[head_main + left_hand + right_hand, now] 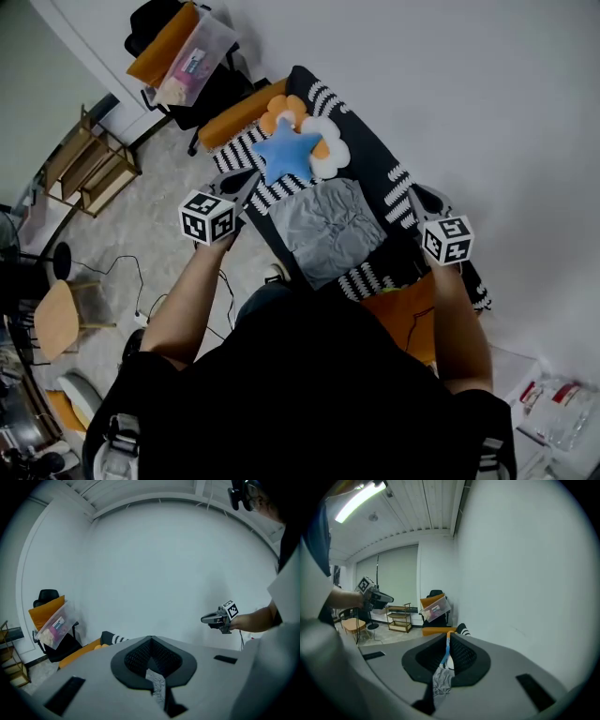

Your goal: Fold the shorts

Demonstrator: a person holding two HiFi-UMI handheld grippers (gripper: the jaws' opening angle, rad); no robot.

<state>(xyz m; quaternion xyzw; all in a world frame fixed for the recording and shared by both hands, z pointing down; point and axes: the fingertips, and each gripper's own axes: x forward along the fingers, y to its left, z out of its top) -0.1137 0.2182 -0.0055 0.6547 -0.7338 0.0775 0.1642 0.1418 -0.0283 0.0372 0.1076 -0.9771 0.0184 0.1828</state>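
Spotter: Your dark top [309, 403] fills the bottom of the head view, and both your forearms reach up out of it. At left centre your left gripper [249, 178] hovers at the left edge of the striped blanket [370, 274], its jaws closed on each other with nothing pinched between them.

Coach: Agreed. Your own view along those jaws shows them meeting. The only cloth there is a sliver of grey seen through the gap behind them. You hold nothing on that side.

Spotter: Move to the middle of the frame. The shorts [328, 230] lie on that blanket, just below the blue star cushion [286, 152], between your two grippers and apart from both.

Coach: They read as one squarish, pale grey patch, thin and soft-looking, rumpled through the centre. I can't tell whether you already have one fold in them, because no clean doubled edge shows.

Spotter: At right centre your right gripper [417, 195] is closed too, or all but, and empty. It is near the right side of the shorts but not on them.

Coach: So I'd judge the folding has hardly begun, or sits between folds. You have yet to take hold of an edge, carry it over and smooth it flat.
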